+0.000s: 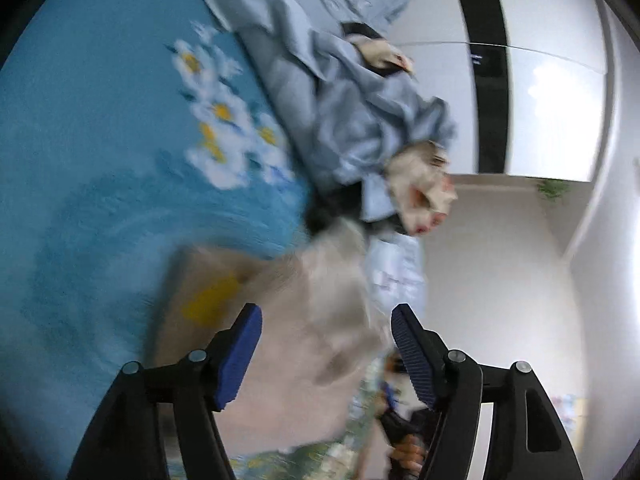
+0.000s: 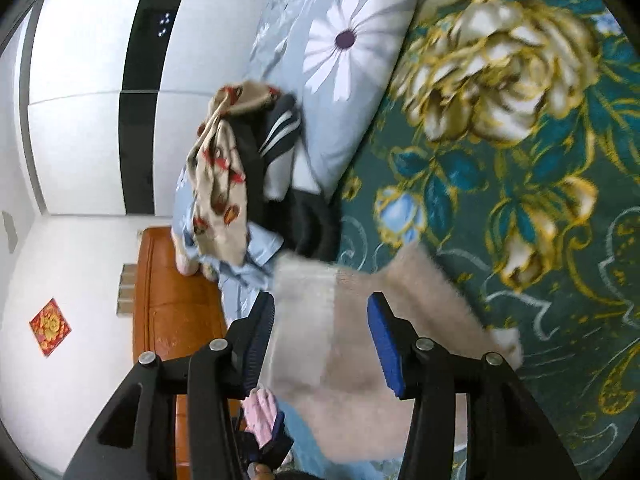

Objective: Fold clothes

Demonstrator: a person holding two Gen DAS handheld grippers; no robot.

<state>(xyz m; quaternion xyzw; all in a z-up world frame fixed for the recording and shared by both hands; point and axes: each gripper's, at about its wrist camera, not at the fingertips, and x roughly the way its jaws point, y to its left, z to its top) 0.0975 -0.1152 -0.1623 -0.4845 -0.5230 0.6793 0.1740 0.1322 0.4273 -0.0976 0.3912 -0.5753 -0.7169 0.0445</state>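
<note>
A fuzzy beige garment [image 1: 304, 340] lies on the bed, blurred by motion; it also shows in the right wrist view [image 2: 352, 312] with a paler ribbed band at one end. My left gripper [image 1: 326, 316] is open, its blue pads either side of the garment without closing on it. My right gripper [image 2: 320, 304] is open too, jaws straddling the garment near the ribbed band. Whether the pads touch the cloth is unclear.
A heap of other clothes [image 1: 360, 120] in grey-blue lies further along the blue flowered bedspread [image 1: 100, 140]. In the right view a patterned beige cloth and dark striped clothes [image 2: 248, 152] are piled against a flowered pillow [image 2: 340, 60]. An orange-brown headboard [image 2: 168, 300] and white walls border the bed.
</note>
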